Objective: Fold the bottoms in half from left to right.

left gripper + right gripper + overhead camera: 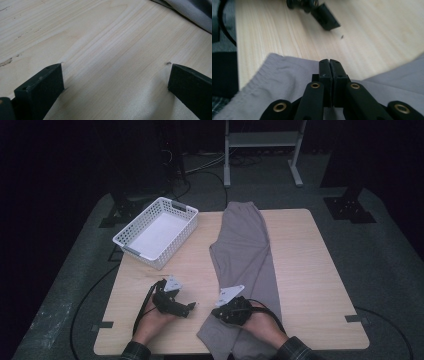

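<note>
High view: a pair of grey trousers (245,250) lies lengthwise on the wooden tabletop (310,270), waistband at the far edge and leg ends hanging over the near edge between the person's forearms; a white mesh basket (156,232) stands at the far left corner, well apart from the trousers. The right gripper (220,312) rests low on the near part of the trousers, at their left edge; the left gripper (192,307) rests on bare wood just left of the cloth, its tip pointing toward the right gripper.

Right gripper view: the two black fingers (324,71) are clenched, pad against pad, over the grey cloth near its hemmed edge; whether a fold of cloth is pinched between them is probably beyond what this angle can settle, since the seam between the pads shows dark and no cloth rises into it; the left gripper (325,18) appears blurred at the top, on the wood.

Left gripper view: the fingers (42,85) stand released and wide apart, with only wood grain between them; the trousers (192,12) cross the upper right corner.
</note>
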`<action>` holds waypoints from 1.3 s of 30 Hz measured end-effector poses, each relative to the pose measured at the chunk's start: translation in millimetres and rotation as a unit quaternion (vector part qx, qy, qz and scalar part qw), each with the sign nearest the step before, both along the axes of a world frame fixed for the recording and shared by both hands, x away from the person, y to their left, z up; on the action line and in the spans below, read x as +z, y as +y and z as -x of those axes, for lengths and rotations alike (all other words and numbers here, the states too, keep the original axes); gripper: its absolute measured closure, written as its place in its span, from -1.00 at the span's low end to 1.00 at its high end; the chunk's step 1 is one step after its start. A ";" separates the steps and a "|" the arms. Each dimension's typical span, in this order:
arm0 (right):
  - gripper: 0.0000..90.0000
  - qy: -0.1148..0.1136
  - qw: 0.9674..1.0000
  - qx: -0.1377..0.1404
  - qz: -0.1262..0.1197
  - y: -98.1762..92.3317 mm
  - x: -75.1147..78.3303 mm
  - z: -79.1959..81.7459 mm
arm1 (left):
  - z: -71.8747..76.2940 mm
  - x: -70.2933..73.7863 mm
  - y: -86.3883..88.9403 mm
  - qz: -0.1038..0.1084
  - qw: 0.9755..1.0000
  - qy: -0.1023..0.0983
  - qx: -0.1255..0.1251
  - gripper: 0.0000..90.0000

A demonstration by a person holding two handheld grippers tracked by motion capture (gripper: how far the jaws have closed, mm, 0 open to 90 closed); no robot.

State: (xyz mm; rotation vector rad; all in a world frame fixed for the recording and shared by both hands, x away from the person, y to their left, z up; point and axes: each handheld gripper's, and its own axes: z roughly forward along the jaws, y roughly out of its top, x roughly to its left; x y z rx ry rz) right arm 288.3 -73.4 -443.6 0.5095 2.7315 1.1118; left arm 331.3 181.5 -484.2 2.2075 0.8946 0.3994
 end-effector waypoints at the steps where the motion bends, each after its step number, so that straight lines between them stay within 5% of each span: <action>1: 0.95 -0.001 1.000 -0.003 -0.006 -4.2 3.3 0.8 | 0.0 0.1 0.0 0.000 1.000 0.000 0.000 -1.00; 9: 0.95 -0.004 0.999 -0.031 -0.036 -43.9 21.6 6.6 | 0.1 0.1 0.0 0.000 1.000 0.000 0.000 -1.00; 17: 0.95 -0.003 0.998 -0.049 -0.040 -75.7 24.6 15.6 | 0.1 0.1 0.0 0.000 1.000 0.000 0.000 -1.00; 36: 0.95 0.020 0.996 -0.082 -0.018 -134.5 10.7 56.5 | 0.2 0.1 0.0 0.000 1.000 0.001 0.000 -1.00; 39: 0.81 0.022 0.996 -0.087 -0.021 -140.2 9.5 57.7 | 0.2 0.1 0.0 0.000 1.000 0.001 0.000 -1.00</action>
